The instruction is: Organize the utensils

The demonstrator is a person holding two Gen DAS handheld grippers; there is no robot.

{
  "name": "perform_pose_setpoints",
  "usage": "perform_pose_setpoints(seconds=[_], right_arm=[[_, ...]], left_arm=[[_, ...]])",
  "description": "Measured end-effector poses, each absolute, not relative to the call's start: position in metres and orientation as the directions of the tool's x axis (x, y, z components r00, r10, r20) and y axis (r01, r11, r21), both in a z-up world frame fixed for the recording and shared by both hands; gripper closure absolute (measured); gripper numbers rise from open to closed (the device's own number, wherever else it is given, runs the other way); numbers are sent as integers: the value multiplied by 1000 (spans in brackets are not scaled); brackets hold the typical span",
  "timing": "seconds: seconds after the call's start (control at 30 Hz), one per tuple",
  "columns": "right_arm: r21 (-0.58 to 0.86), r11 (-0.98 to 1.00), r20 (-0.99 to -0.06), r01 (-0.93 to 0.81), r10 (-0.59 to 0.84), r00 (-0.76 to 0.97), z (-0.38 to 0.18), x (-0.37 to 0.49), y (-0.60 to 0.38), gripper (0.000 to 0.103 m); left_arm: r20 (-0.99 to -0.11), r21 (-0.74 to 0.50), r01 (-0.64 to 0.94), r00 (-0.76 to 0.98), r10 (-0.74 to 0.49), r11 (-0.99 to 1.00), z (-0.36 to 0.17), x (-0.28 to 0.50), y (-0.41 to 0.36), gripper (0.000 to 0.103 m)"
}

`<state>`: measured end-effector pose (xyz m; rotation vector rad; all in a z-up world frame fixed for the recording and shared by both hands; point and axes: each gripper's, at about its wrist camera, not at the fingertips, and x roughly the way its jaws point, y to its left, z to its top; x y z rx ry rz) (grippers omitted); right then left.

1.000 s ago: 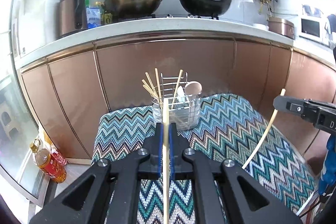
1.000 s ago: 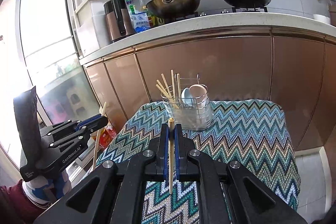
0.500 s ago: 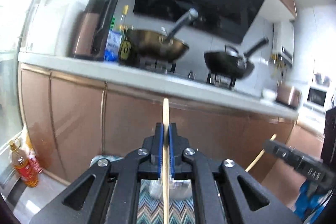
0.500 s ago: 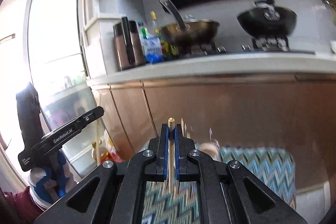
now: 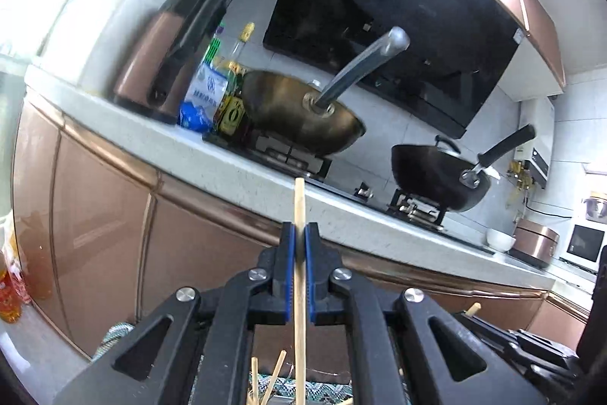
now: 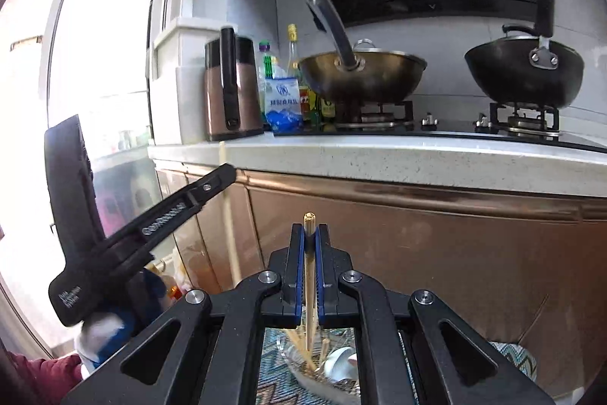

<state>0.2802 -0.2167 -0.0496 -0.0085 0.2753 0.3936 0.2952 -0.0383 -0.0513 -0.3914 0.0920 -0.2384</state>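
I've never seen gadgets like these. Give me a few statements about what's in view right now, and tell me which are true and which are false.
1. Each gripper holds a chopstick. True: the left gripper is shut on a chopstick, and the right gripper is shut on another chopstick.
2. Two pans sit on the stove. True: a bronze wok and a black pan.
3. The utensil holder stands on the kitchen counter. False: the utensil holder sits low, below the right gripper, on a zigzag cloth.
4. The left gripper's fingers are wide open. False: they pinch the chopstick.
5. The counter is bare beside the wok. False: a brown kettle and bottles stand there.
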Motion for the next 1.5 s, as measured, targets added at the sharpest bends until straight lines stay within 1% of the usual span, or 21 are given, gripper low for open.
perform_pose_setpoints(seconds=[0.37,0.57,0.6,0.63,0.67,0.7,0.73,0.83,0.9,0.97,1.03,1.17,1.23,1.37,1.5], right_arm=[[51,929,-349,-366,360,865,-91,321,-219,98],[59,937,-363,-345,342,867,-98,322,-218,97],[65,937,-359,-342,342,869,-96,320,-220,91],[65,939,-354,-337,337,872,-94,317,-220,80],[64,940,-351,-334,334,875,-92,315,-220,76],[63,942,-348,-331,331,877,-90,312,-220,74],[62,942,-345,-329,330,879,-87,308,-219,74],[47,948,-331,-316,313,890,-77,292,-219,74],[52,950,-319,-309,309,896,-70,280,-222,74],[58,954,-301,-295,298,906,-60,262,-226,74],[61,957,-284,-284,289,914,-51,243,-229,74],[59,964,-256,-260,266,929,-36,205,-234,73],[60,967,-248,-249,256,934,-32,188,-236,70],[59,974,-236,-220,228,945,-27,152,-242,66],[29,988,-226,-155,157,961,-33,119,-246,57]], left_arm=[[-118,-395,130,975,-190,909,-120,339,-52,98],[-121,-383,115,977,-174,916,-129,336,-51,97],[-119,-385,119,977,-177,915,-128,334,-50,96],[-119,-386,126,975,-185,914,-126,332,-48,92],[-121,-386,127,975,-187,914,-124,330,-47,86],[-122,-385,126,975,-186,914,-122,328,-46,84],[-121,-384,124,976,-183,915,-119,324,-44,80],[-109,-379,120,979,-173,917,-105,307,-35,79],[-101,-373,113,982,-162,921,-96,295,-29,75],[-95,-364,103,984,-148,926,-85,279,-21,66],[-87,-352,93,987,-132,931,-72,260,-12,63],[-73,-320,89,990,-119,943,-49,222,0,60],[-74,-297,83,991,-109,951,-38,202,5,59],[-108,-265,75,988,-107,961,-25,166,15,56],[-138,-232,59,986,-93,971,-19,134,23,51]])
